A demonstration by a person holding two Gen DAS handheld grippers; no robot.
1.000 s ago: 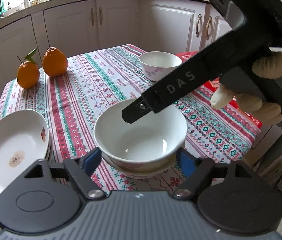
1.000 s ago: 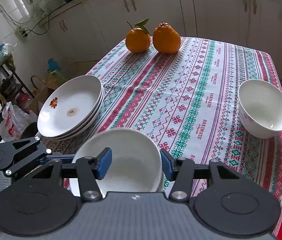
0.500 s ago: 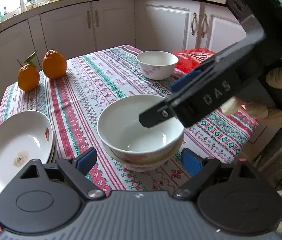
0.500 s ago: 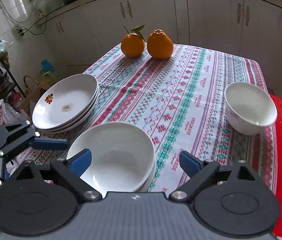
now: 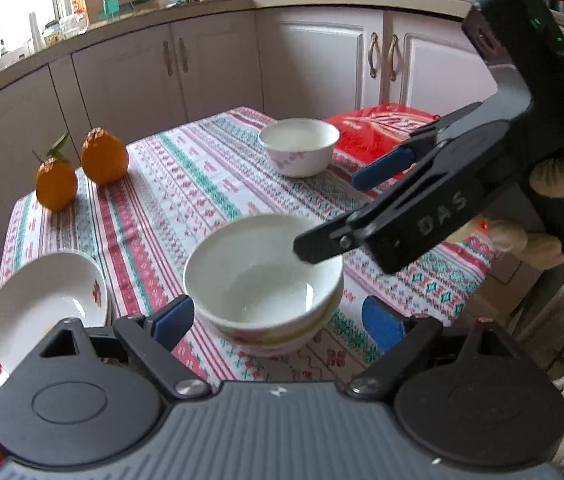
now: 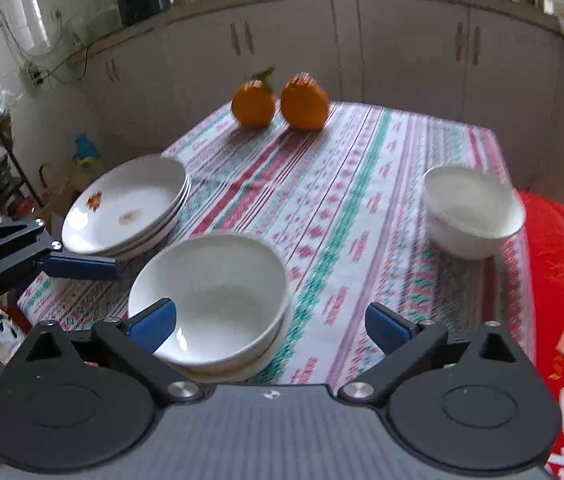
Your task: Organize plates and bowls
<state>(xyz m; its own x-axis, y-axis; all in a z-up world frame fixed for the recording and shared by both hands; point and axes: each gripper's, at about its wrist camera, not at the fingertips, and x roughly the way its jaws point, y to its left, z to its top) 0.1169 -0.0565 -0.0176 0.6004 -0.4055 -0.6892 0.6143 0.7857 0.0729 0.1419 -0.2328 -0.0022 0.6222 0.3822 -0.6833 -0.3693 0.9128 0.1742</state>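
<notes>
Two white bowls (image 5: 262, 280) sit nested near the table's front edge, also in the right wrist view (image 6: 210, 292). My left gripper (image 5: 278, 324) stands open around the stack, its pads clear of the sides. My right gripper (image 6: 270, 325) is opening wide, nothing pressed between its pads; the stack lies just ahead and to its left. From the left wrist view, the right gripper (image 5: 329, 214) hovers over the stack's right rim. A third bowl (image 6: 469, 208) stands alone at the far right. A stack of plates (image 6: 126, 208) lies at the left edge.
Two oranges (image 6: 303, 102) rest at the far end of the patterned tablecloth (image 6: 341, 200). A red bag (image 6: 561, 260) covers the table's right side, behind the lone bowl. A gloved hand (image 5: 561, 176) holds the right gripper. Kitchen cabinets surround the table.
The right gripper let go of the upper bowl's rim, opened wide and drew back to the right. The left gripper's jaws widened around the stack.
</notes>
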